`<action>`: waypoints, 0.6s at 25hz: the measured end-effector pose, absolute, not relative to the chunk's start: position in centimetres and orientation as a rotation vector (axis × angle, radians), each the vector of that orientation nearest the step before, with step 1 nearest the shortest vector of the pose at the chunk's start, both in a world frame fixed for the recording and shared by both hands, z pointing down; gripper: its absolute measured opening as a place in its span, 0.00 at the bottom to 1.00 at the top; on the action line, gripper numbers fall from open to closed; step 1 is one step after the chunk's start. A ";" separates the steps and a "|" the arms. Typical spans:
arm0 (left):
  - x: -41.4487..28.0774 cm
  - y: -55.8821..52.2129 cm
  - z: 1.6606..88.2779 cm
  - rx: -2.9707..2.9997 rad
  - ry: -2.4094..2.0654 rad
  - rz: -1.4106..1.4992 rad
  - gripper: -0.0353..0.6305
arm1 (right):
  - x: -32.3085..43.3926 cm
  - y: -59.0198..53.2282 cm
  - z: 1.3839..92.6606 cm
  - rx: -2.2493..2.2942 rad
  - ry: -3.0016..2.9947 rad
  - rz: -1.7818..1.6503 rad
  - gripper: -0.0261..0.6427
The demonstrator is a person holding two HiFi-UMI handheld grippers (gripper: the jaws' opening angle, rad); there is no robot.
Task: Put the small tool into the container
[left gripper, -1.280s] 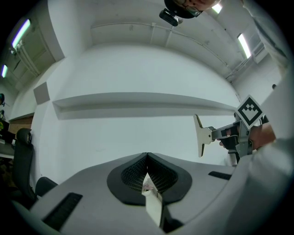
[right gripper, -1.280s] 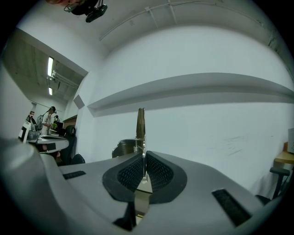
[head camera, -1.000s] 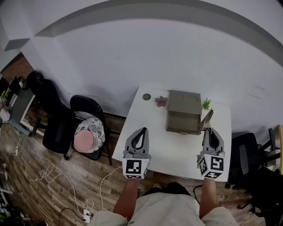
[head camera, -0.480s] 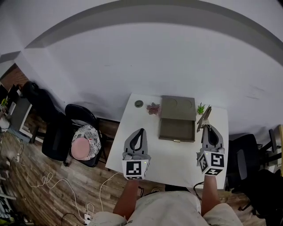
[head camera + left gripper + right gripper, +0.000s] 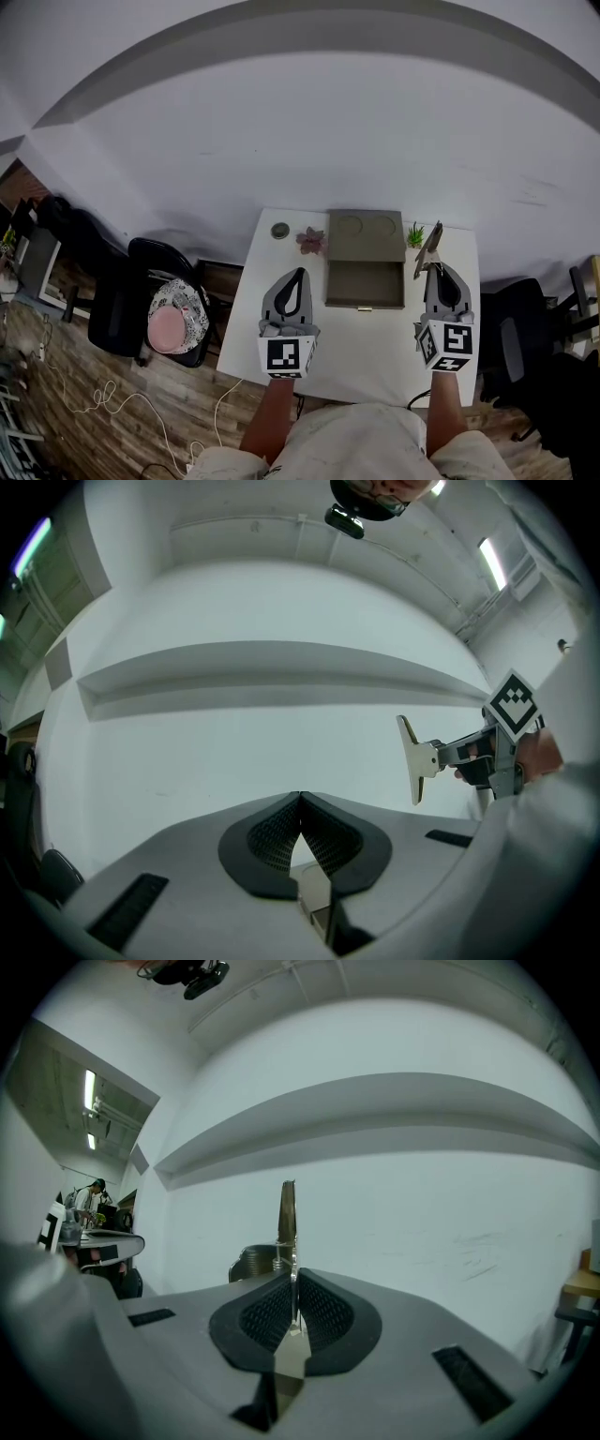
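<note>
The container [image 5: 365, 258], a grey-brown box with an open drawer at its front, stands at the back middle of the white table [image 5: 375, 347]. My right gripper [image 5: 437, 270] hovers just right of the box. It is shut on the small tool [image 5: 430, 246], a thin flat metal piece that sticks up and forward from the jaws. In the right gripper view the tool [image 5: 287, 1215] stands edge-on between the pads of the gripper [image 5: 292, 1279]. My left gripper [image 5: 297, 275] is shut and empty, in front of the box's left corner. The left gripper view shows the tool [image 5: 411, 759] held up in the air.
A small green plant [image 5: 414, 232] stands by the box's right back corner, close to the tool. A pink flower [image 5: 310, 240] and a dark round disc [image 5: 279, 230] lie at the back left. A chair with a pink cushion [image 5: 173, 314] stands left of the table, a dark chair [image 5: 525, 328] right.
The head camera has tipped, so the table and box have slid left in the picture. Both grippers keep much the same places, and the tool stays in the right one.
</note>
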State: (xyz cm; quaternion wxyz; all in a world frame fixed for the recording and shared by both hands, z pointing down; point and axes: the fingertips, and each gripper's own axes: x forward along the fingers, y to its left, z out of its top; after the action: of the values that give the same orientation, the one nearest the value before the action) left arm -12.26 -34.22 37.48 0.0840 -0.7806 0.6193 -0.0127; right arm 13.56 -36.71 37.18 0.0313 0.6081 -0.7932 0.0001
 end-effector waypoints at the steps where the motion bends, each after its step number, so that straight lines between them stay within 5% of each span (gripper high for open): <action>1: -12.2 -34.5 37.5 -2.331 1.846 -0.040 0.06 | 13.7 -36.9 37.2 1.875 -2.440 0.002 0.06; 15: -11.4 -36.0 38.6 -2.359 1.841 -0.061 0.06 | 13.5 -38.5 39.3 1.822 -2.384 0.003 0.06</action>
State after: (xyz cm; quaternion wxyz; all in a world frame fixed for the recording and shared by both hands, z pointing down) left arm -11.35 -35.98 38.55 0.0744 -0.7860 0.6134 -0.0202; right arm 13.54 -38.45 39.32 0.0705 0.6056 -0.7926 0.0012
